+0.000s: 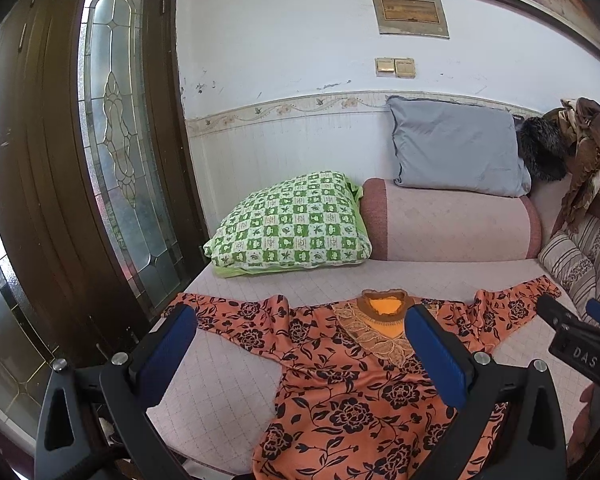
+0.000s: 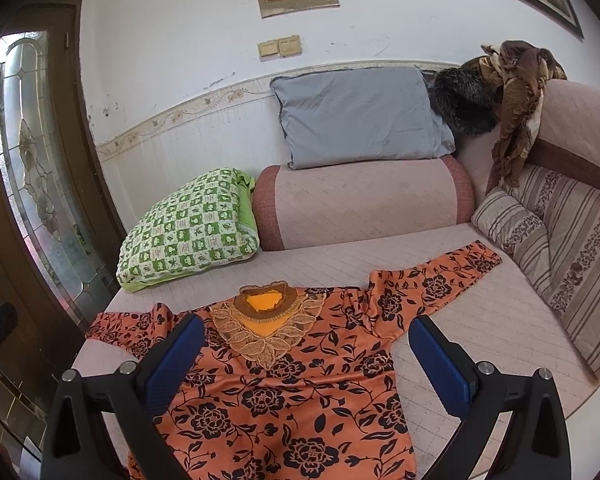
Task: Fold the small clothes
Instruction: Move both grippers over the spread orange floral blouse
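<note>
An orange blouse with black flowers (image 1: 340, 392) (image 2: 284, 392) lies flat and face up on the pink sofa seat (image 1: 228, 368) (image 2: 480, 320). Both sleeves are spread out sideways, and its lace collar points toward the backrest. My left gripper (image 1: 300, 332) hovers open above the blouse's left half, nothing between its blue pads. My right gripper (image 2: 306, 338) is open too, held over the blouse's chest and right side. In the left wrist view the right gripper's black body (image 1: 580, 344) shows at the right edge.
A green checked pillow (image 1: 292, 228) (image 2: 188, 232) lies at the back left of the seat. A pink bolster (image 1: 452, 220) carries a grey cushion (image 1: 456, 148). Striped cushions (image 2: 560, 248) line the right side. A dark wooden door with glass (image 1: 112, 140) stands at left.
</note>
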{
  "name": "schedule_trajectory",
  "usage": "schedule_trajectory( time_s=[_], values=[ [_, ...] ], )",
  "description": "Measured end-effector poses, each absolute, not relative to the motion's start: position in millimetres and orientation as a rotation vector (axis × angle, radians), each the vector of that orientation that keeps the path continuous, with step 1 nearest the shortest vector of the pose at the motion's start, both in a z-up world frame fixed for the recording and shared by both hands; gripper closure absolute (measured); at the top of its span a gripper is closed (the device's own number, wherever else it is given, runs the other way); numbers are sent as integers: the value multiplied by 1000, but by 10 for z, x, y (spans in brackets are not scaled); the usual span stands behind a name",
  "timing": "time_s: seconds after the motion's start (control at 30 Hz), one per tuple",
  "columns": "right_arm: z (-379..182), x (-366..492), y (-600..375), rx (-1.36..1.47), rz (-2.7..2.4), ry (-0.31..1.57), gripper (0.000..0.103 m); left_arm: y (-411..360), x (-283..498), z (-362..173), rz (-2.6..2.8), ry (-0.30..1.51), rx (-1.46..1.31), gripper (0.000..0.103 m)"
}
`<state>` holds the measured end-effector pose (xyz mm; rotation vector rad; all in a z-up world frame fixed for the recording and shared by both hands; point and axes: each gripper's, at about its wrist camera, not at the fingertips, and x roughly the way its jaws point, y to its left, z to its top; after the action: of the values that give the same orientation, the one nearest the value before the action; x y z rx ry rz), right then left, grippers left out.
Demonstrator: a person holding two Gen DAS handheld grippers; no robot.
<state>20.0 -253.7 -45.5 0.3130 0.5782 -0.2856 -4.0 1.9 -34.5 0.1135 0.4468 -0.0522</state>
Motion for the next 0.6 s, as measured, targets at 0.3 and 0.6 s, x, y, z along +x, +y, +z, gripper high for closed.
schedule_trajectory(
  time_s=[0.3,0.6],
  values=[
    [-476,330,-2317,289,-272,606,0,232,28,-466,-35,469,96,0],
    [-655,430,-2442,311,-273,631,0,180,7,-656,-20,541,58,0]
  ],
)
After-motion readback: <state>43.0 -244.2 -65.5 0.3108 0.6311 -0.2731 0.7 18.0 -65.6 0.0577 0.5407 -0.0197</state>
